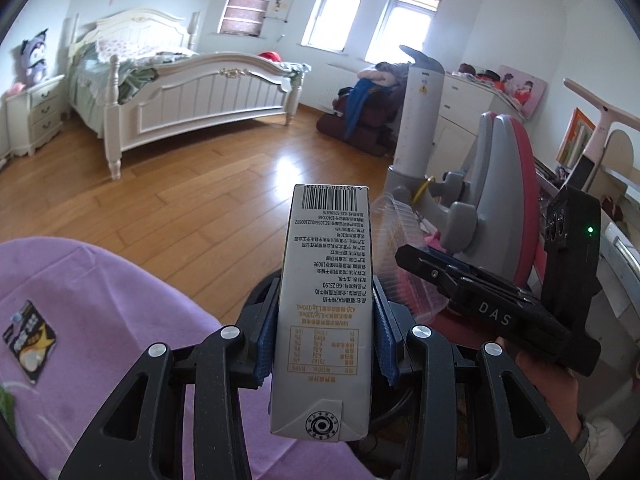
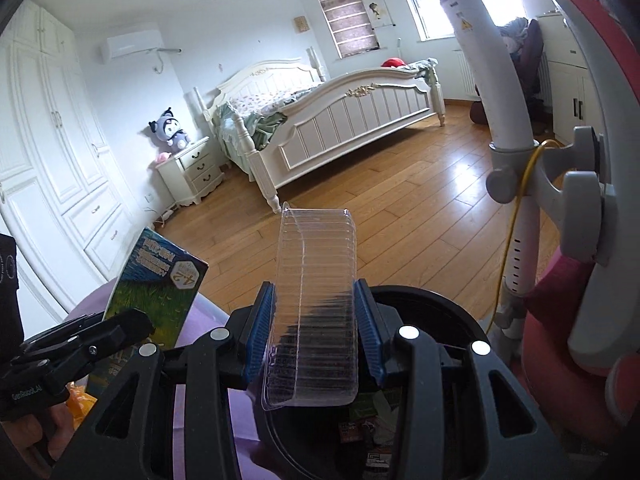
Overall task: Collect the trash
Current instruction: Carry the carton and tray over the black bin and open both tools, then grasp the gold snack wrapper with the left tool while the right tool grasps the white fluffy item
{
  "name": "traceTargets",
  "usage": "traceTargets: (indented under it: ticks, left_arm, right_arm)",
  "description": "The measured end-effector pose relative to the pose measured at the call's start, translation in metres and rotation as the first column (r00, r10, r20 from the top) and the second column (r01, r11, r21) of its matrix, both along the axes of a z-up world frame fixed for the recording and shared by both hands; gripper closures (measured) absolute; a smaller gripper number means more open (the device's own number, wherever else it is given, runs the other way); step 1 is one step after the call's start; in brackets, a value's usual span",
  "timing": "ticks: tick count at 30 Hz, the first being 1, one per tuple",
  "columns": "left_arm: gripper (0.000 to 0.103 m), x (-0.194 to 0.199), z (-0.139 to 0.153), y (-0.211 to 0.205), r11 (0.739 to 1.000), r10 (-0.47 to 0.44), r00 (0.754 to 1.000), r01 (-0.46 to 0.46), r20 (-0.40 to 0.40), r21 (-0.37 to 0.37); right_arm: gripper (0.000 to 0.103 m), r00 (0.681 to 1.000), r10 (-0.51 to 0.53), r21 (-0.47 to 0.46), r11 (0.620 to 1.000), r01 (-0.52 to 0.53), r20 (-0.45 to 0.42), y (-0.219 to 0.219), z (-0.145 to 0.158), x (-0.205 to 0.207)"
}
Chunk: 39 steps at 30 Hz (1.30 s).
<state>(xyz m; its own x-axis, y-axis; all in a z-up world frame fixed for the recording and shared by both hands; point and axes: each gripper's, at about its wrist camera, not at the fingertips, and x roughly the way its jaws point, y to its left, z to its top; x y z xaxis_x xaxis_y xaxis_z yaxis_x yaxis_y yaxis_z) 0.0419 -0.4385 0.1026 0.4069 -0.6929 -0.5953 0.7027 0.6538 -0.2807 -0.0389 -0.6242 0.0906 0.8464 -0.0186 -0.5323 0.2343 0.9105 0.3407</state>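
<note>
Left wrist view: both your grippers carry trash above the black bin.
Your left gripper [image 1: 324, 332] pinches a milk carton [image 1: 326, 304] upright between its blue pads; your right gripper [image 2: 314, 332] clamps a clear plastic tray [image 2: 316, 312]. The bin [image 2: 440, 320] sits at six o'clock beneath the tray, a snack wrapper [image 1: 30, 342] at nine o'clock on the purple cloth [image 1: 120, 320].

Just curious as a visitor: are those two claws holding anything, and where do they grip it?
Left gripper clamps a milk carton by its sides, mid-body. Right gripper clamps a clear plastic container by its sides.
</note>
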Motion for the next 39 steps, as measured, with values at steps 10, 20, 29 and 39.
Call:
traceTargets:
  ticks: [10,20,29,39]
  left_arm:
    - [0.062,-0.003,-0.014,-0.040,0.998,-0.053,0.999,0.054,-0.012,0.044]
    - [0.061,0.002,-0.018,-0.066,0.994,-0.084,0.996,0.085,-0.017,0.068]
    - [0.016,-0.002,-0.010,-0.072,0.993,-0.084,0.996,0.083,0.019,0.085]
    - [0.005,-0.018,0.017,-0.022,0.996,-0.001,0.996,-0.007,0.090,0.091]
  right_arm:
    - [0.063,0.999,-0.027,0.034,0.999,0.029,-0.047,-0.017,-0.027,-0.008]
    - [0.062,0.997,-0.047,0.040,0.998,0.049,-0.067,-0.028,-0.033,-0.010]
    - [0.031,0.991,-0.101,0.049,0.993,0.105,-0.084,-0.032,-0.033,-0.018]
    - [0.030,0.996,-0.059,0.047,0.997,0.062,-0.068,-0.004,-0.014,-0.026]
